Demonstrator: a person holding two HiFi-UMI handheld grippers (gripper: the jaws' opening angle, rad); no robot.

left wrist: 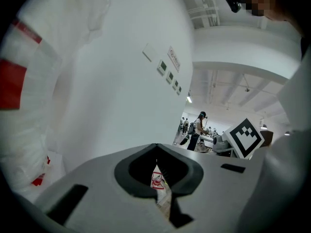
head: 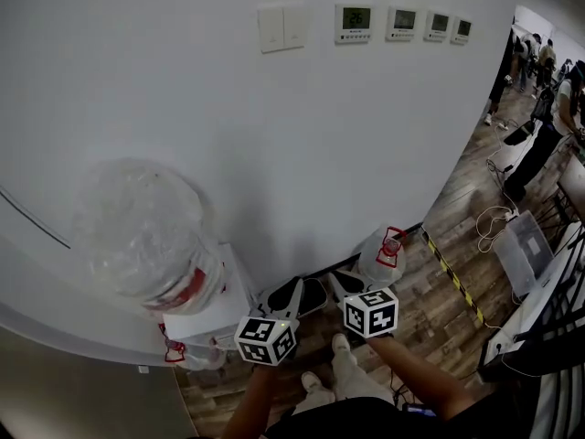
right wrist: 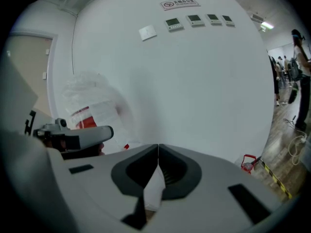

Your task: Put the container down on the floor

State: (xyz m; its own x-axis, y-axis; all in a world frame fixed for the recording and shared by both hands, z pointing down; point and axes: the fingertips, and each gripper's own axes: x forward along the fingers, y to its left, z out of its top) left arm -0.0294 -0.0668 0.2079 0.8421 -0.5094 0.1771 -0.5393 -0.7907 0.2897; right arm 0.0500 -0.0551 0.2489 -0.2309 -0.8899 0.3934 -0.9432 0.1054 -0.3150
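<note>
container (head: 384,252): clear plastic jug with a red handle and red cap area at the top, upright on the wood floor (head: 439,309), base against the white wall (head: 302,154); neither claw touches it; contents can't be told
container, right gripper view: small at the right edge, red handle showing, beside the yellow-black floor tape (head: 450,268)
big jug (head: 146,236): large, clear, crinkled plastic skin, red band low on it; sits on top of a white unit (head: 215,305) at the left; looks empty-clear, but not certain
second small jug (head: 187,353): clear with a red handle, on the floor beside the white unit, partly hidden by the left claw's marker cube
left claw (left wrist: 156,147): jaw tips pressed together, nothing clamped; a bit of a red-labelled jug shows through the gap below the tips
right claw (right wrist: 158,147): jaw tips pressed together, nothing clamped; only white wall shows through the gap
claw positions: both held side by side in front of the person, near the wall, container off to the right of the right claw
wall items: two switches (head: 282,26), four thermostat panels (head: 354,22)
background: people (head: 539,117) stand far right
</note>
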